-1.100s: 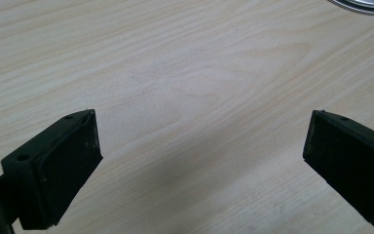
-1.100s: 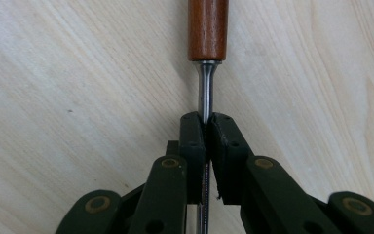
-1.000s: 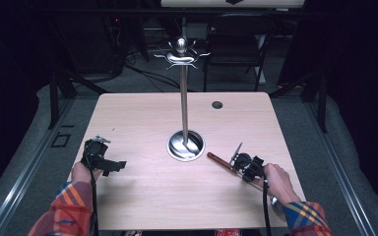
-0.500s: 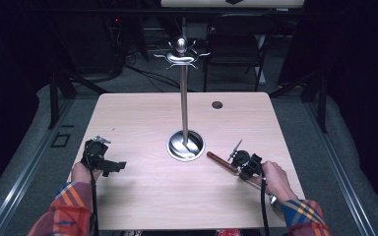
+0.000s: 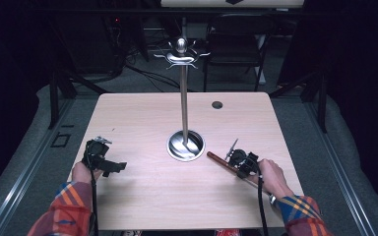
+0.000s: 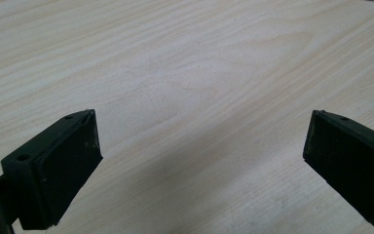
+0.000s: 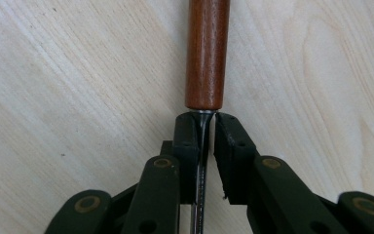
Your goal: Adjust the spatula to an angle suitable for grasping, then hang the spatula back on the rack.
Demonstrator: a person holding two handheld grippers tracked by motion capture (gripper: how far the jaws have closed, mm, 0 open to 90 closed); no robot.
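A utensil with a brown wooden handle (image 5: pixel 218 161) and a thin metal shaft (image 7: pixel 200 165) lies on the table right of the stand's base. My right gripper (image 5: pixel 238 164) is shut on the shaft just below the handle (image 7: pixel 207 53), its pads (image 7: pixel 187 134) pinching the metal; the right gripper (image 7: pixel 205 119) points along the utensil. My left gripper (image 5: pixel 112 167) rests at the table's left front, and its jaws stand wide open over bare wood with nothing between them (image 6: pixel 203 119).
A tall metal stand (image 5: pixel 184 101) with a round steel base (image 5: pixel 185 146) and hooks at its top (image 5: pixel 181 55) rises from the middle of the light wooden table (image 5: pixel 142 123). A small dark cable hole (image 5: pixel 217 104) sits at the back right. Chairs stand behind the table.
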